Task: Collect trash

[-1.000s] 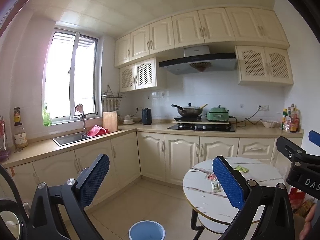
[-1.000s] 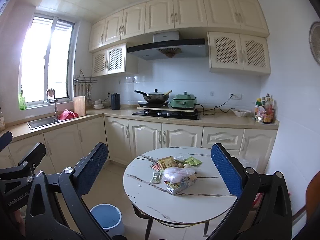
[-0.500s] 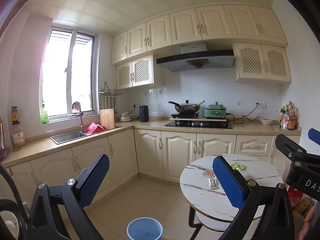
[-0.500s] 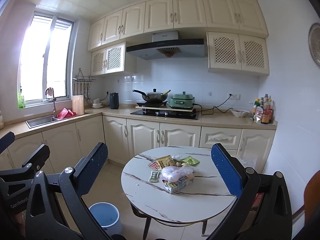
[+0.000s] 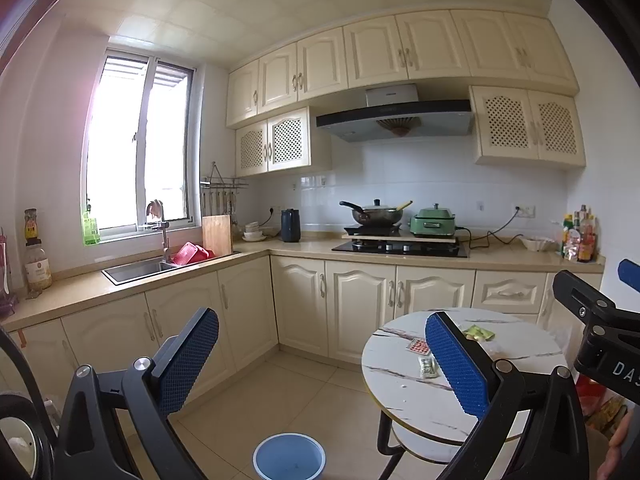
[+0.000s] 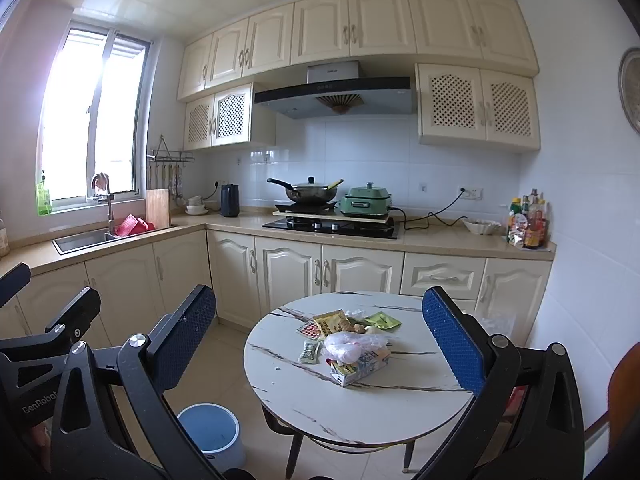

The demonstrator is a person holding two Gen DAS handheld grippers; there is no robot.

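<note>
A round white marble table [image 6: 360, 408] carries a heap of trash: a clear plastic bag [image 6: 352, 346], a small carton [image 6: 360, 366], a yellow wrapper [image 6: 332, 322], a green packet [image 6: 383, 321], a pill blister [image 6: 310, 330] and a small sachet [image 6: 309, 352]. A blue bin [image 6: 208, 428] stands on the floor left of the table. My right gripper [image 6: 320, 340] hangs open in front of the table, well short of it. In the left wrist view my left gripper [image 5: 322, 360] is open over the floor, with the blue bin [image 5: 289, 456] below and the table [image 5: 400, 384] at right.
Cream cabinets and a beige counter [image 6: 440, 236] run along the back and left walls, with a sink [image 6: 80, 240], hob [image 6: 332, 226], wok and green cooker. Bottles [image 6: 528, 220] stand at the counter's right end. Tiled floor [image 5: 320, 400] lies between the table and the cabinets.
Both views have shifted slightly: the table sits a little more to the left and lower. Both grippers stay open and nothing on the table has moved.
</note>
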